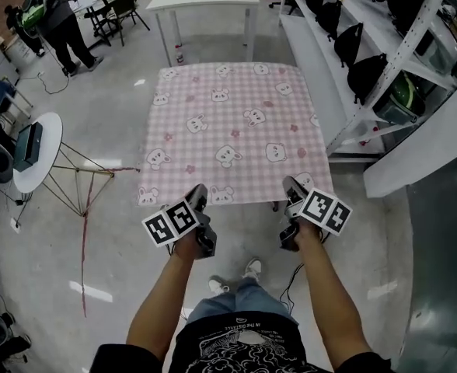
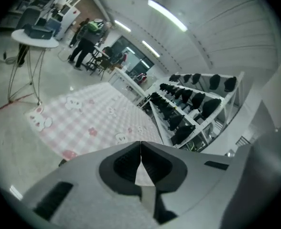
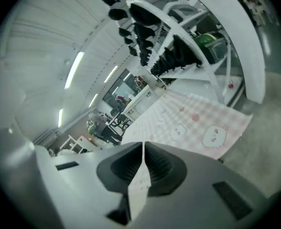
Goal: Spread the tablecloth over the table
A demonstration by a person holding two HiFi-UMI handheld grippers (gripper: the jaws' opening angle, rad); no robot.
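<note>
A workshop's grey concrete floor (image 1: 112, 231) carries a round white side table (image 1: 50, 142) at far left. The left hand-held gripper (image 1: 198, 195) is clenched on nothing, above the near edge of the pink checked tablecloth with animal prints (image 1: 232, 127). The tablecloth lies flat over a desk hidden beneath it. The right hand-held gripper (image 1: 292, 186) is likewise clenched empty. A white metal shelving rack (image 1: 382, 72) stands at right.

Pink checked tablecloth (image 1: 232, 130) with cartoon animal faces lies spread flat, apparently fully unfolded.
</note>
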